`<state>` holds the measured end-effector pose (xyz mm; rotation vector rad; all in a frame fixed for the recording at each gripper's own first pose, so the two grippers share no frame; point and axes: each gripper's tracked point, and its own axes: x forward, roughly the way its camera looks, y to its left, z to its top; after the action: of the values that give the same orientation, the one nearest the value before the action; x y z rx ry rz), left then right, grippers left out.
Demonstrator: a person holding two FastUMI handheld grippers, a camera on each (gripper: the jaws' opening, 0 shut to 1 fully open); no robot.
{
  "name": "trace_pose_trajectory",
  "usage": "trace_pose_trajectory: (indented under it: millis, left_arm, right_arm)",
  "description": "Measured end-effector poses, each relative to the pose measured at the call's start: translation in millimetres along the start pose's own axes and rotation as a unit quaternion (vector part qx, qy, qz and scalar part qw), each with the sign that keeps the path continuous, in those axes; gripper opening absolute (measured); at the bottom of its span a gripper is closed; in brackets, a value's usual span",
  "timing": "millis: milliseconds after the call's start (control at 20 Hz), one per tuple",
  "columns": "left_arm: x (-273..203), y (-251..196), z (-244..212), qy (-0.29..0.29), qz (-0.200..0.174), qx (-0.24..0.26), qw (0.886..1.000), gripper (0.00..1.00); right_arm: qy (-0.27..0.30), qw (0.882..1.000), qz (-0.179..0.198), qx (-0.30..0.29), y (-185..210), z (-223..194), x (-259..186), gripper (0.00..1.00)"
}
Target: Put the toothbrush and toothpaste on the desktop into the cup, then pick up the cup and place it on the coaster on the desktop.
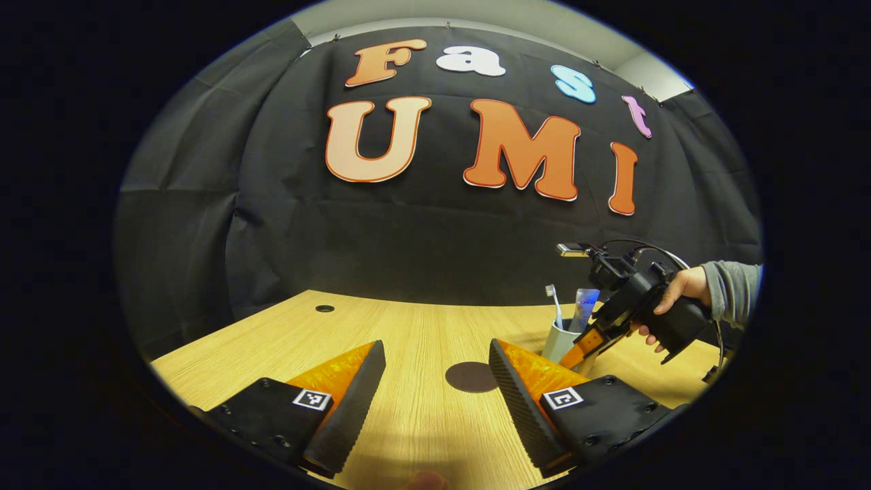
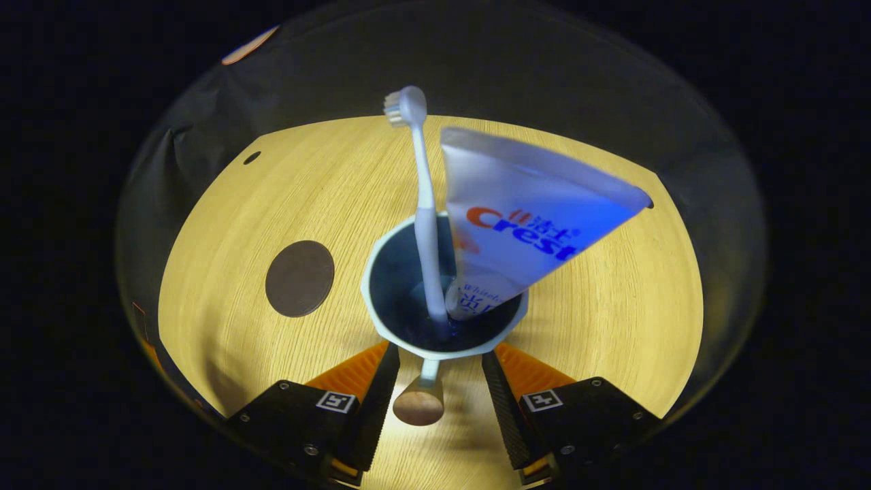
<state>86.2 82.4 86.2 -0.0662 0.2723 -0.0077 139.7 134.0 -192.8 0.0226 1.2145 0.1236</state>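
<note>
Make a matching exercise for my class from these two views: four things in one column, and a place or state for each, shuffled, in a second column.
Things:
1. toothbrush
2. coaster
3. left gripper
4. right gripper

Places or states:
A. lies bare on the desktop
B. fingers either side of the cup handle
C. stands in the cup beside the toothpaste
D. open, holding nothing

Pairs: 1-C, 2-A, 3-D, 4-B

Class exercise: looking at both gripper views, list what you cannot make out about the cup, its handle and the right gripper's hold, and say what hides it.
- Cup base, left gripper view: cut off by the left gripper's finger in front.
- Right gripper contact with the cup handle, right gripper view: the fingers flank it; touching or not is unclear.
- Toothpaste cap end and toothbrush foot: lost in the cup's dark interior.
- Cup's outer wall, right gripper view: hidden under its rim.
</note>
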Motion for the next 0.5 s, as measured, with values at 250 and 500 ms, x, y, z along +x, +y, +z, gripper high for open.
trace_pose_trajectory:
  millis: [250,500]
  left_arm:
    - [0.2,4.4,-5.4,0.012,0.007,-0.007,1.000,0.97]
    - [2.2,-2.9,-9.2,0.016,0.007,-0.008,1.000,0.97]
  right_arm:
    - [0.001,1.000,0.004,0.000,-1.2,0.1,1.4,0.51]
    - [-0.009,1.000,0.010,0.005,-1.4,2.1,0.6,0.27]
